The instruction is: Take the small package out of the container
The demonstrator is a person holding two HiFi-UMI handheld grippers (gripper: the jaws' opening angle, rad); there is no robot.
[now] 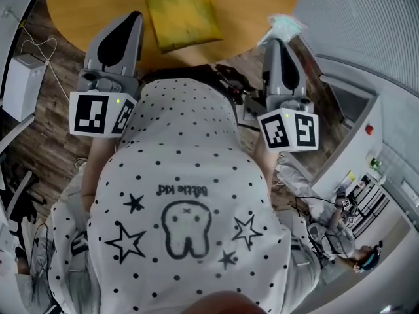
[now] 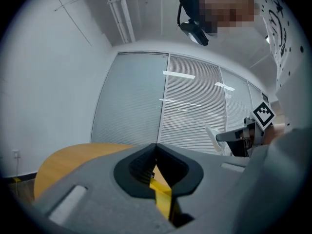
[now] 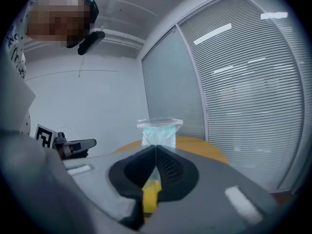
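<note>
In the head view a yellow container (image 1: 182, 10) lies on the round wooden table (image 1: 85, 8) in front of me. My right gripper (image 1: 277, 41) is raised at the table's right edge. It is shut on a small clear plastic package (image 1: 286, 26) with pale teal contents. In the right gripper view the package (image 3: 159, 130) stands upright out of the closed tips of the right gripper (image 3: 155, 147), clear of the container. My left gripper (image 1: 133, 17) hangs left of the container with its jaws together; in its own view the left gripper (image 2: 156, 146) holds nothing.
A white box (image 1: 22, 85) and loose cables lie on the wooden floor at the left. Grey equipment with a red button (image 1: 357, 129) stands at the right. A glass wall with blinds (image 2: 195, 106) stands behind the table. My torso in a dotted shirt fills the lower head view.
</note>
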